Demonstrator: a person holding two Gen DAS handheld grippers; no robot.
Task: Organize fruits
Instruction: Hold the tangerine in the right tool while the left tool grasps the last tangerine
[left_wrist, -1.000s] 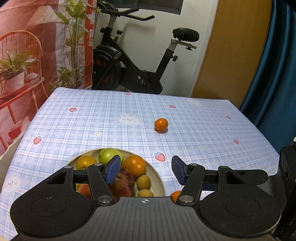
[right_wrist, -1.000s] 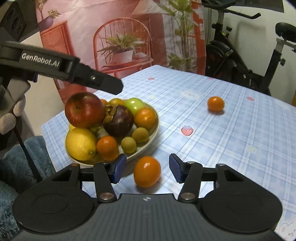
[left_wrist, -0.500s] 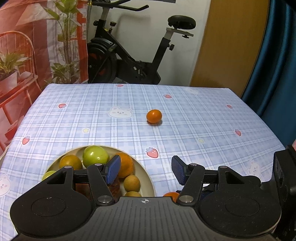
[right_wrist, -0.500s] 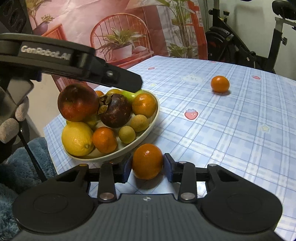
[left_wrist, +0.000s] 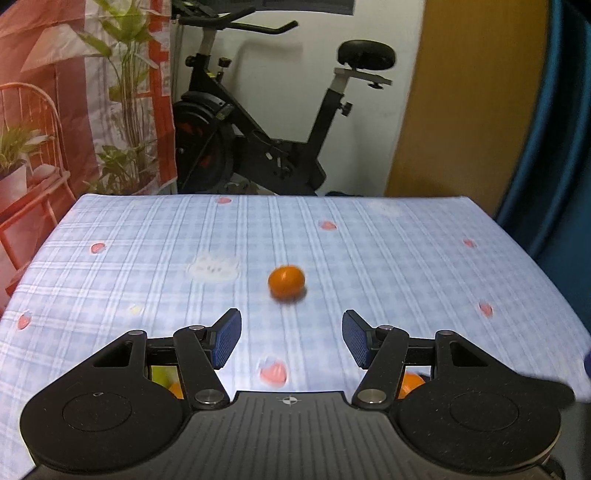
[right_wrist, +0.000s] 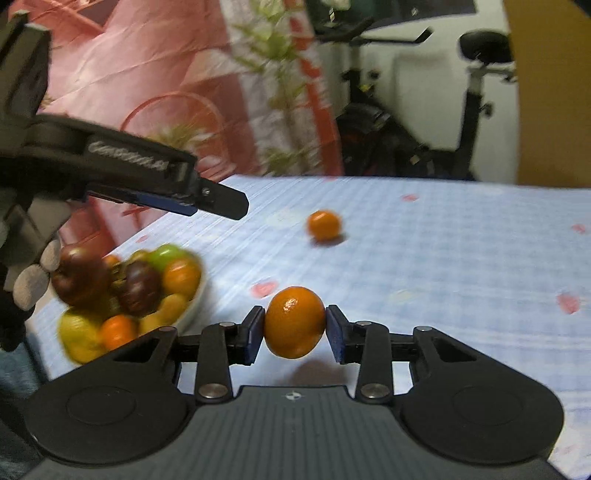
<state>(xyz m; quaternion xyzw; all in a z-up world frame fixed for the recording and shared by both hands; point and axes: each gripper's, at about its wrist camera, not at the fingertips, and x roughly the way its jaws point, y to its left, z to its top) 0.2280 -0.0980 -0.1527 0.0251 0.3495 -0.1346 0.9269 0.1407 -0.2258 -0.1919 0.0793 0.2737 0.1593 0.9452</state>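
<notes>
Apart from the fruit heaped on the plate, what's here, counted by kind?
Oranges: 2, the held orange in the right tongs and the loose orange
Tongs: 2, counting the open left tongs
Plates: 1, the plate
Total: 5

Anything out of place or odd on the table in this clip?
One small orange sits alone mid-table on the checked cloth, far from the fruit-filled plate. A second orange is clamped in the right tool. Nothing looks spilled or damaged.
</notes>
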